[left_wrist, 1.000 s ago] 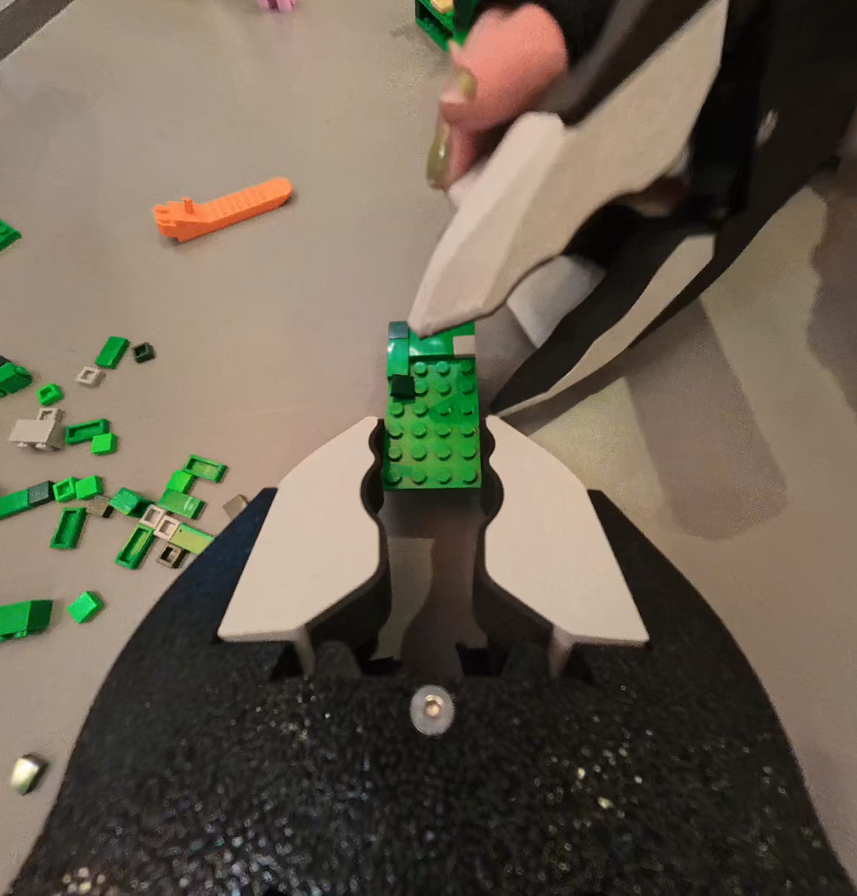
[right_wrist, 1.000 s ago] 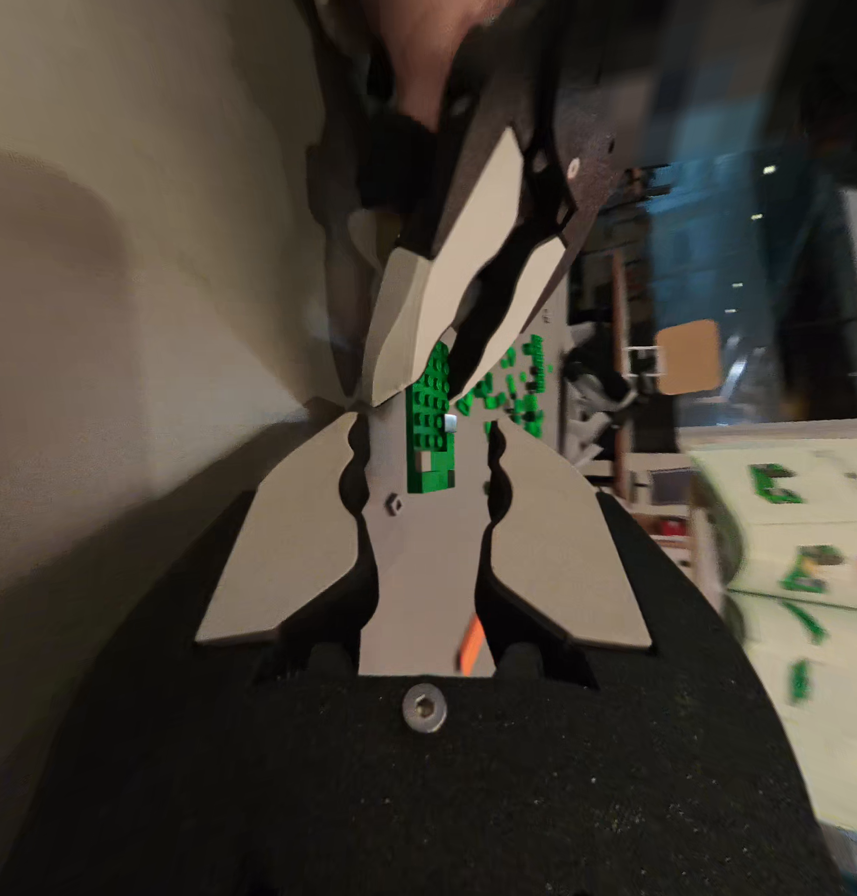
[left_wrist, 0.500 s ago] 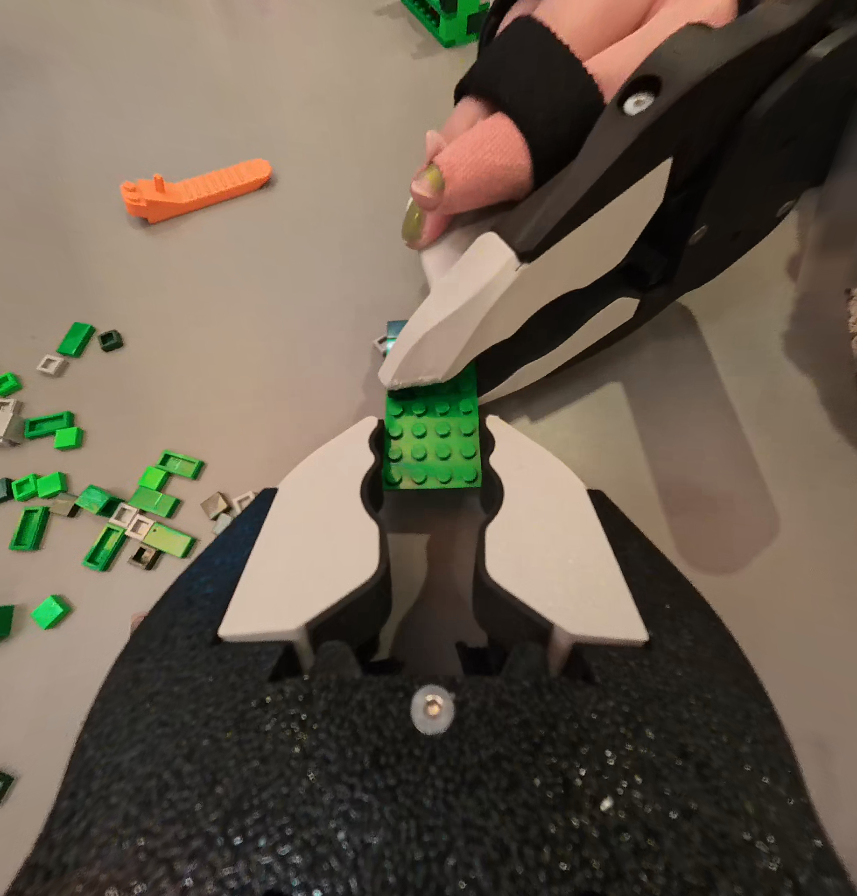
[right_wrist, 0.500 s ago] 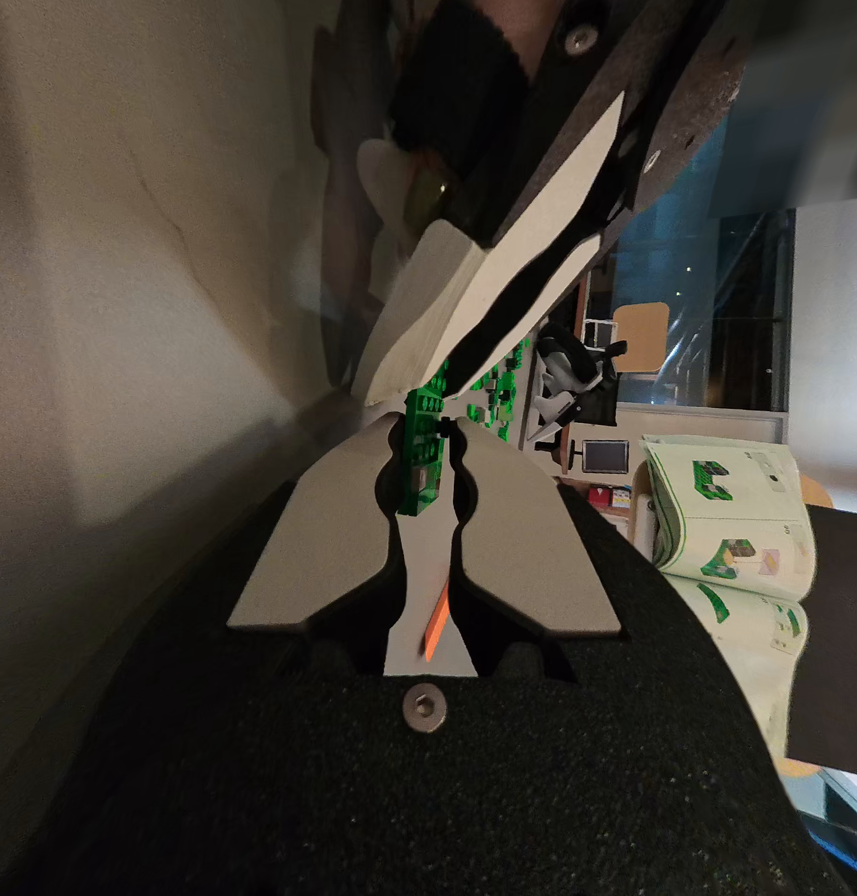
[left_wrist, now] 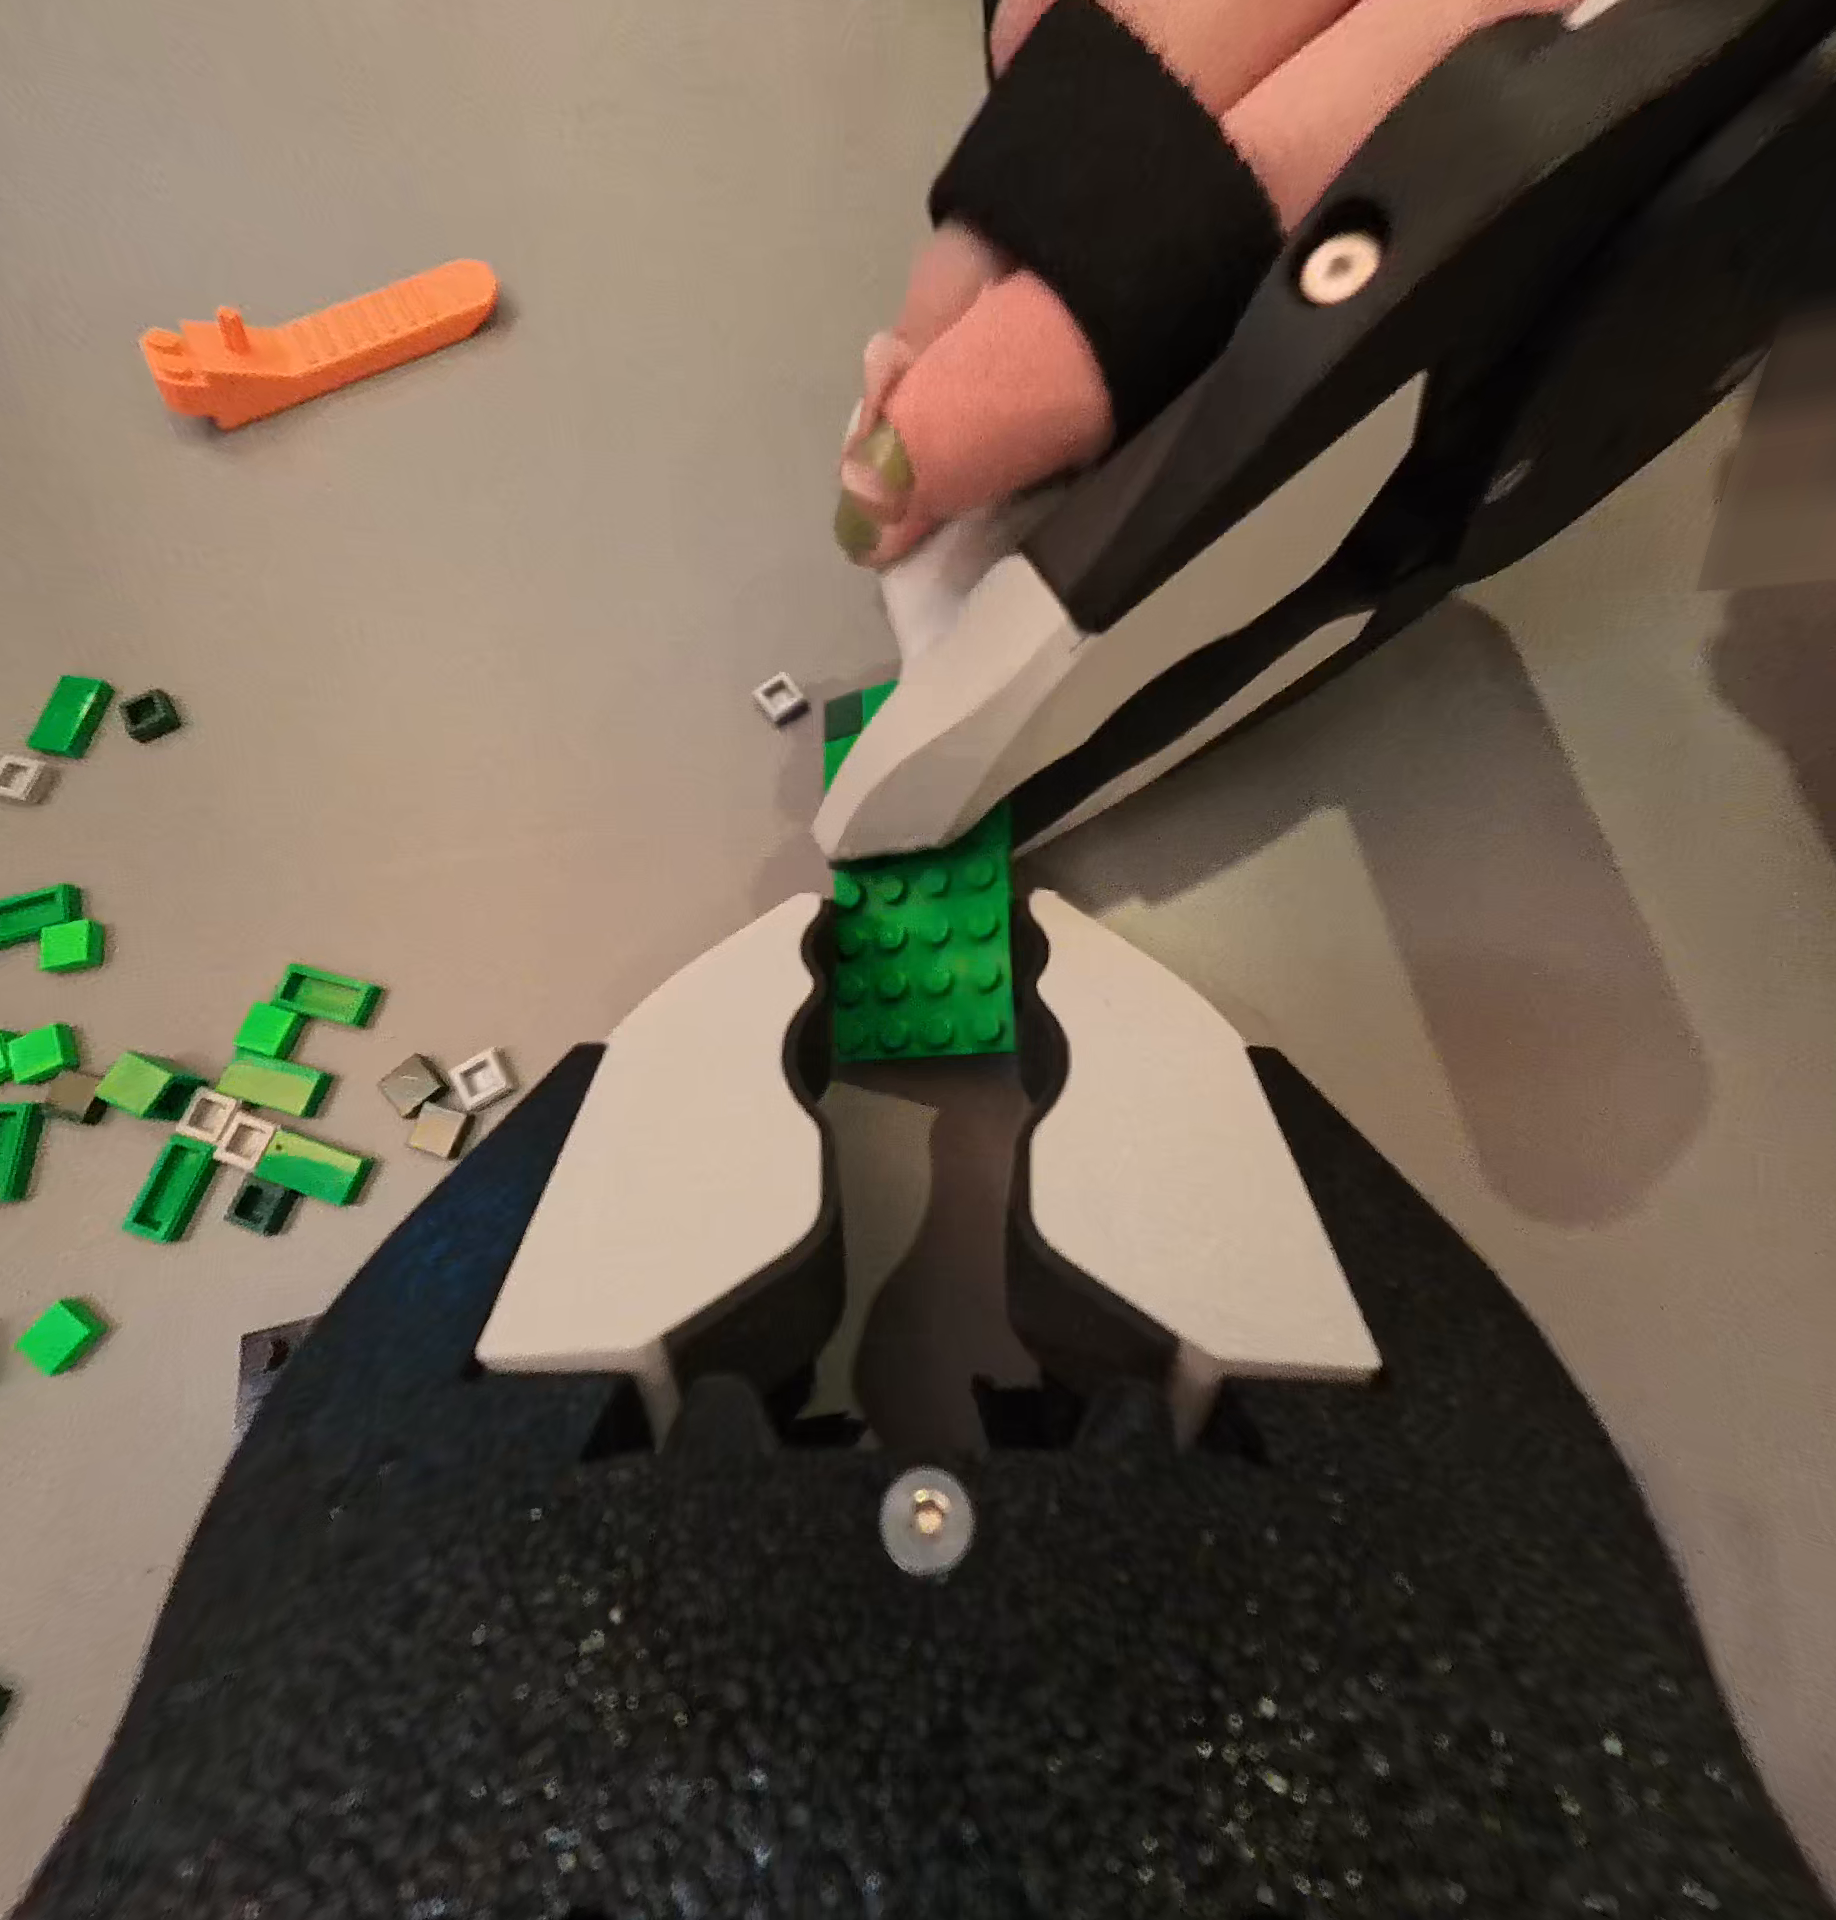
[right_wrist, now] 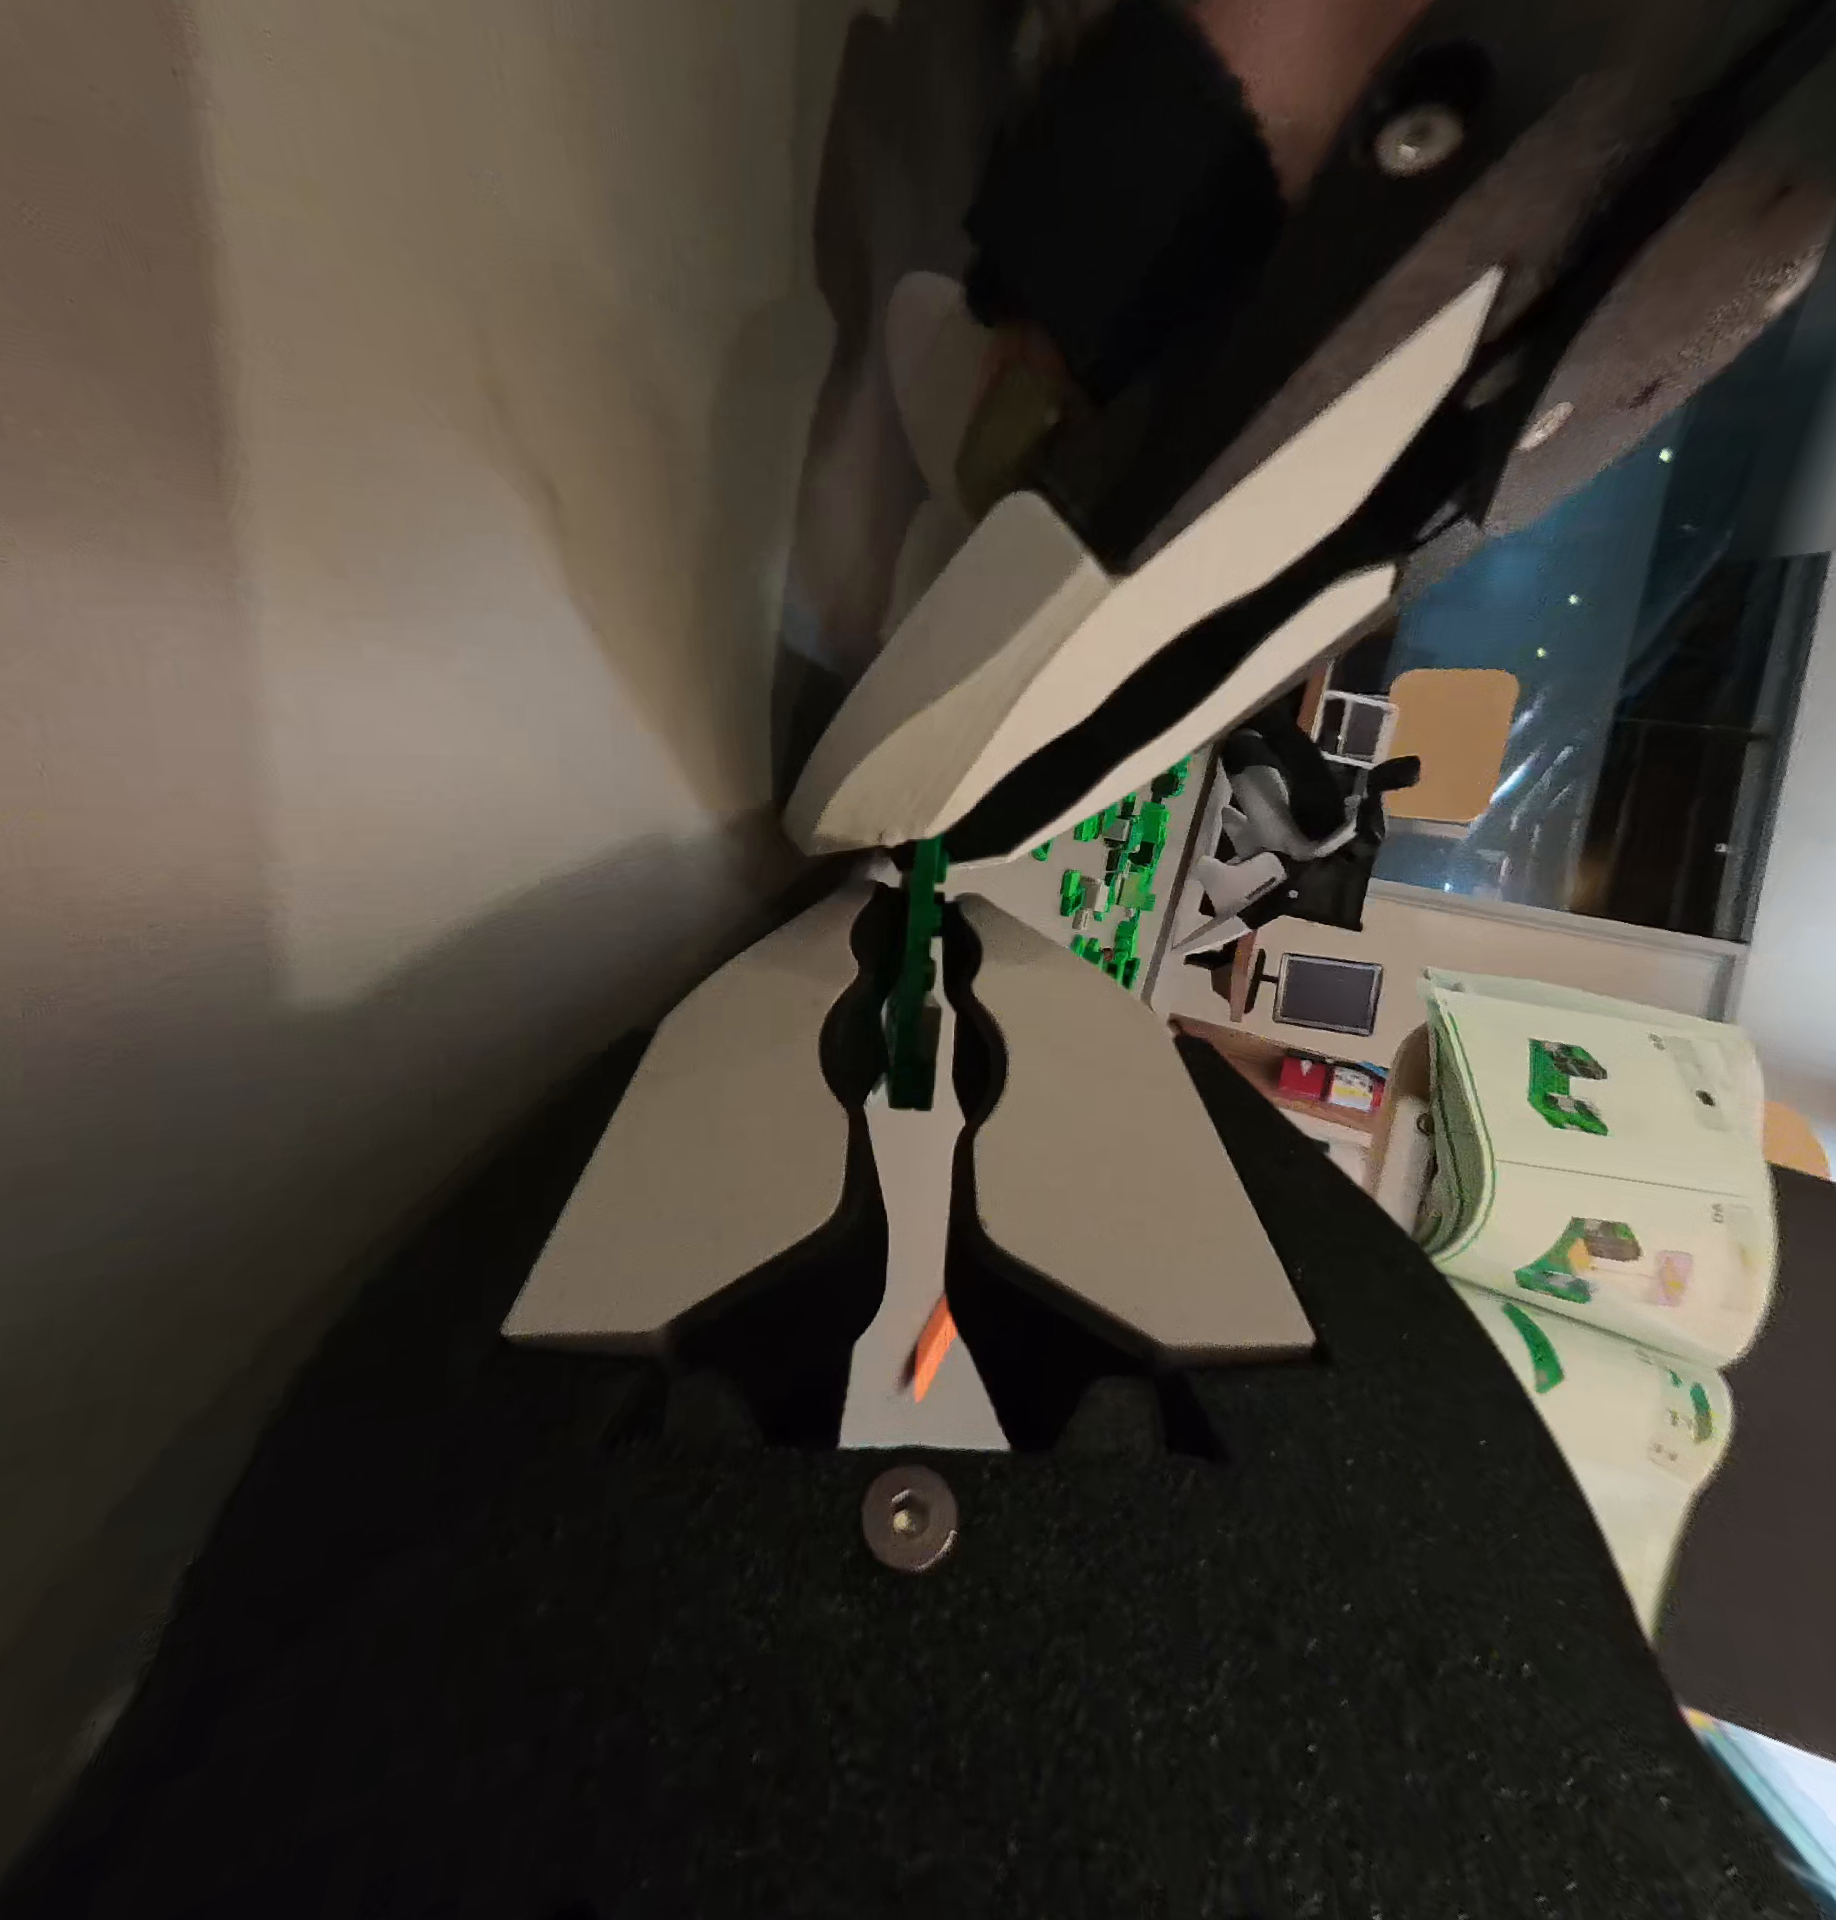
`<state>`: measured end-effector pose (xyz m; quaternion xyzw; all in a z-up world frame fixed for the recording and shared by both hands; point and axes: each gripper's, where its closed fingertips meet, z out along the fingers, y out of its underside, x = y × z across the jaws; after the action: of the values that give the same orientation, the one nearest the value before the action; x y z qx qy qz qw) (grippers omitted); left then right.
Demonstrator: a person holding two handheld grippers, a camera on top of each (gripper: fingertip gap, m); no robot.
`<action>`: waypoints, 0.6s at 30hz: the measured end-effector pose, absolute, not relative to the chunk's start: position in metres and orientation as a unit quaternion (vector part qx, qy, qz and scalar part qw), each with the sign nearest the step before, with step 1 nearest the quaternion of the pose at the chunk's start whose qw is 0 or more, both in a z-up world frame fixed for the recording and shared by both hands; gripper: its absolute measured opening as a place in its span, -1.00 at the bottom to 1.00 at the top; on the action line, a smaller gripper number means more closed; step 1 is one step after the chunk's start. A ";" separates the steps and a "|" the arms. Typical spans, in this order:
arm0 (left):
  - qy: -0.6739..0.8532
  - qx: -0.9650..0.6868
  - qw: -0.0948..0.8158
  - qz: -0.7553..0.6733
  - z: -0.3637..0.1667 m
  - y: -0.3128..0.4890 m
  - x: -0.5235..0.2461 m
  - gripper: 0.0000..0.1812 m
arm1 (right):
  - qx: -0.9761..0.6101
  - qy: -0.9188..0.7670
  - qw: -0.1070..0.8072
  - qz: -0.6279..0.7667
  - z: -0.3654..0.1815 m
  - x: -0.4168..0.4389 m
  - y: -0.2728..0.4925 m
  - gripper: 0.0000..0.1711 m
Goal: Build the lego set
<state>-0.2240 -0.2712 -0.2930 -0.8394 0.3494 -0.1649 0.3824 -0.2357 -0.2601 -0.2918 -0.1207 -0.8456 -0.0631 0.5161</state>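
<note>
A green studded plate [left_wrist: 924, 977] is held level above the grey table, gripped from both ends. My left gripper [left_wrist: 924, 920] is shut on its near end, one finger on each long side. My right gripper [left_wrist: 898, 821] comes in from the upper right and is shut on the far end, covering the small dark green pieces [left_wrist: 846, 717] there. In the right wrist view the plate [right_wrist: 919, 987] shows edge-on between the fingers of my right gripper [right_wrist: 919, 899]. The left gripper [right_wrist: 893, 831] meets it from above.
An orange brick separator [left_wrist: 322, 338] lies at the far left. Several loose green and grey pieces [left_wrist: 218, 1081] are scattered on the left. A small grey tile [left_wrist: 782, 696] lies just beyond the plate. An open instruction booklet [right_wrist: 1589, 1174] is at the right. My two grippers' fingertips are within a few centimetres of each other.
My right gripper was open a second ago. It has closed on the plate's far end and turned so that the plate sits edge-on between its fingers. The left gripper kept its hold.
</note>
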 end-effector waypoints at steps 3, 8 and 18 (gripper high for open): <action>0.357 -0.837 0.386 -0.152 -0.294 -0.271 -0.223 -0.66 | -0.136 -0.850 0.508 -0.038 -0.293 -0.235 -0.260 -0.91; 0.374 -0.812 0.425 -0.139 -0.283 -0.268 -0.221 -0.49 | -0.159 -0.843 0.514 -0.001 -0.288 -0.235 -0.256 -0.91; 0.500 -0.674 0.533 0.110 -0.256 -0.257 -0.228 -0.94 | -0.213 -0.815 0.522 0.132 -0.264 -0.232 -0.258 -0.91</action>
<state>-0.2277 -0.2566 -0.2561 -0.6736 0.5002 0.1104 0.5328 -0.2321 -0.2579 -0.2641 -0.2133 -0.8150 0.1320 0.5224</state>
